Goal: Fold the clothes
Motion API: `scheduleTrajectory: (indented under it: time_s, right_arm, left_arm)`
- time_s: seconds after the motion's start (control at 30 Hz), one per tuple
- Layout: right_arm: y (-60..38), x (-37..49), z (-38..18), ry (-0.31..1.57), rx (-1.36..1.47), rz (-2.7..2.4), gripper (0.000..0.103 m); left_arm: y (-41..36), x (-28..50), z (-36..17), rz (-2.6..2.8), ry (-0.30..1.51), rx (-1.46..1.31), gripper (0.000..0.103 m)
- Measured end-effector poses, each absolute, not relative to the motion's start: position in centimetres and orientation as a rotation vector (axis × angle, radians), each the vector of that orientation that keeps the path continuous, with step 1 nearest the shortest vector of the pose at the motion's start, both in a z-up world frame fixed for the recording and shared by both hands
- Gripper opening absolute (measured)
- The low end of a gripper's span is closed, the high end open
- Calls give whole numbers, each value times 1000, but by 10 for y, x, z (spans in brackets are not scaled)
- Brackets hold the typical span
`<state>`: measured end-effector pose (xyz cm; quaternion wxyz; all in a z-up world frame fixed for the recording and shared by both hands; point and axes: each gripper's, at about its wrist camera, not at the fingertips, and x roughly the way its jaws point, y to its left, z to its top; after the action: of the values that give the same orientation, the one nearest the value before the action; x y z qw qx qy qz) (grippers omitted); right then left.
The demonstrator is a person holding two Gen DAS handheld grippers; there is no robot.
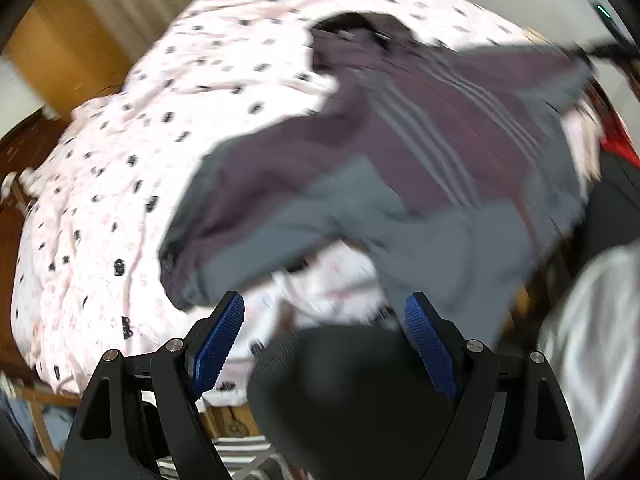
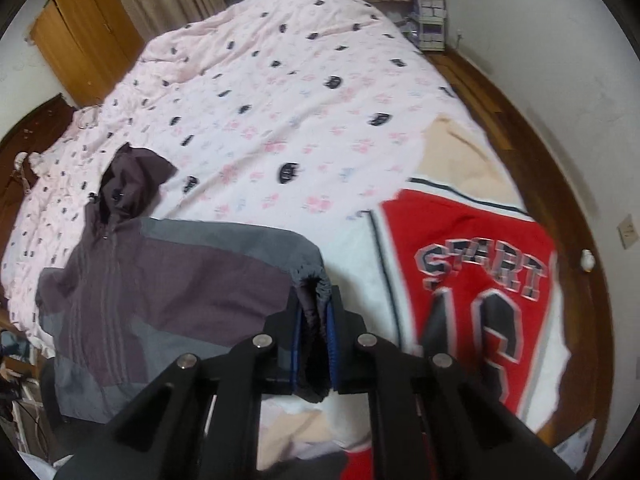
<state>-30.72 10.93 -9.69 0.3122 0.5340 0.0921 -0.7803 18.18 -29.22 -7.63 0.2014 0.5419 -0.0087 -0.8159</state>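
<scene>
A purple and grey hooded jacket with grey stripes lies on the pink patterned bed cover. My right gripper is shut on the jacket's sleeve cuff at the near edge of the bed. In the left wrist view the jacket is blurred and spread in front of my left gripper, which is open and empty just short of the jacket's grey hem. A red and white jersey marked START lies to the right of the jacket.
A wooden wardrobe stands at the far left and a white shelf unit at the far right corner. A dark wooden bed frame curves around the bed. A beige garment lies under the jersey.
</scene>
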Motion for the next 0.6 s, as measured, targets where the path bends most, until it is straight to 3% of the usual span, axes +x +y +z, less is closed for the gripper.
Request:
scheduleTrajectory:
  time_s: [0.33, 0.43, 0.5, 0.6]
  right_arm:
    - [117, -313, -122, 406, 1516, -2126, 14]
    - [114, -306, -115, 475, 1474, -2166, 20]
    - [112, -300, -101, 529, 1416, -2218, 34]
    - [100, -290, -81, 546, 1331, -2199, 35]
  left_arm:
    - [-373, 159, -86, -2171, 154, 1225, 80]
    - [-394, 172, -90, -2131, 138, 1233, 80]
    - [-408, 181, -93, -2104, 128, 1239, 80]
    - [-428, 194, -98, -2064, 113, 1246, 80]
